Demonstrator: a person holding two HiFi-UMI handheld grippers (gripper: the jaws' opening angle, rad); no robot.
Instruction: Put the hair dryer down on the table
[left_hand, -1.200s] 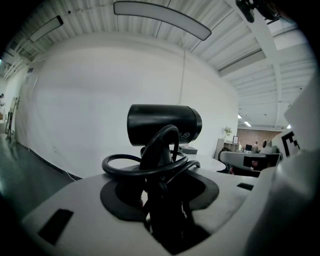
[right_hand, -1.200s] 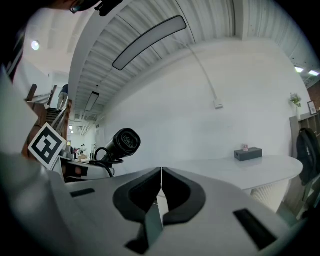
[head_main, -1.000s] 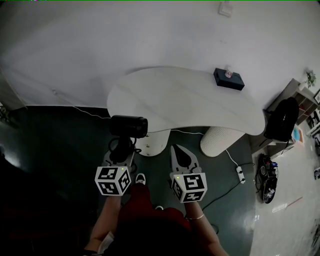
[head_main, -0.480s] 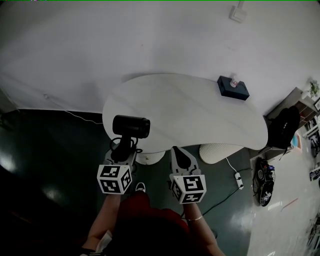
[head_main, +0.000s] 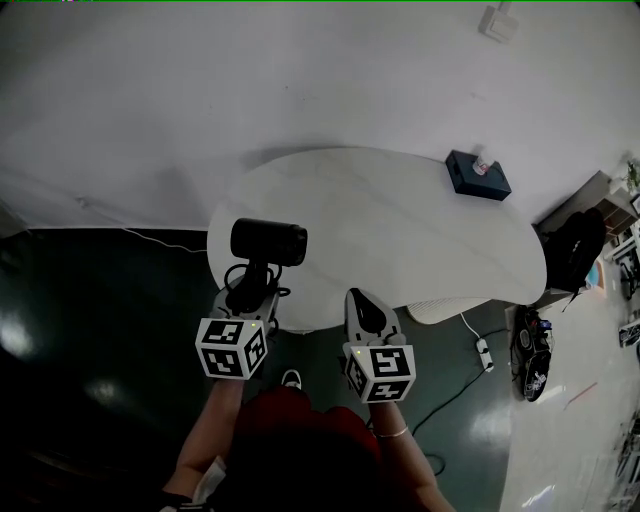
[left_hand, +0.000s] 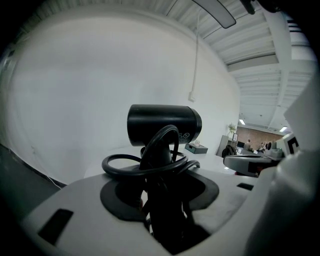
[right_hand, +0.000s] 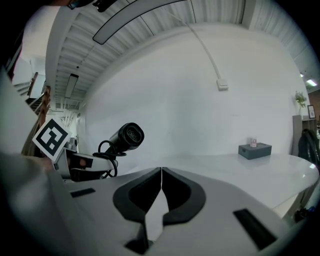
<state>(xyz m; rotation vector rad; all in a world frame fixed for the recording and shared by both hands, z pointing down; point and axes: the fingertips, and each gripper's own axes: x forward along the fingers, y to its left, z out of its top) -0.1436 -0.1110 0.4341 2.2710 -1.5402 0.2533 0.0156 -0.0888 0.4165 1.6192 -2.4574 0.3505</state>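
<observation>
Clerk: Hair dryer (head_main: 268, 242), black, one unit. Location?

Checker: Held in the left gripper (head_main: 250, 292), handle down between the jaws, barrel lying crosswise on top. In the head view it shows over the near left edge of the table (head_main: 400, 225). The right gripper view shows it raised clear of the tabletop.

Clerk: Cord?

Checker: Cable (left_hand: 135, 171), black, looped in coils round the handle, just above the jaws.

Clerk: Left gripper, jaw condition?

Checker: Clamped on the dryer's handle, one pad on either side of it.

Clerk: Right gripper (head_main: 366, 308)?

Checker: Jaws closed together, nothing between them; the tips meet along a thin seam. It is beside the left gripper, at the table's near edge.

Clerk: Table, description and further contents?

Checker: White, rounded top on a ribbed white pedestal (head_main: 440, 308). One dark box (head_main: 478, 175) near the far right edge, well apart from the dryer.

Clerk: Surroundings?

Checker: Dark floor (head_main: 100, 330). Power strip (head_main: 480, 350) lying on it beside the pedestal. White wall (head_main: 200, 100) behind the table.
</observation>
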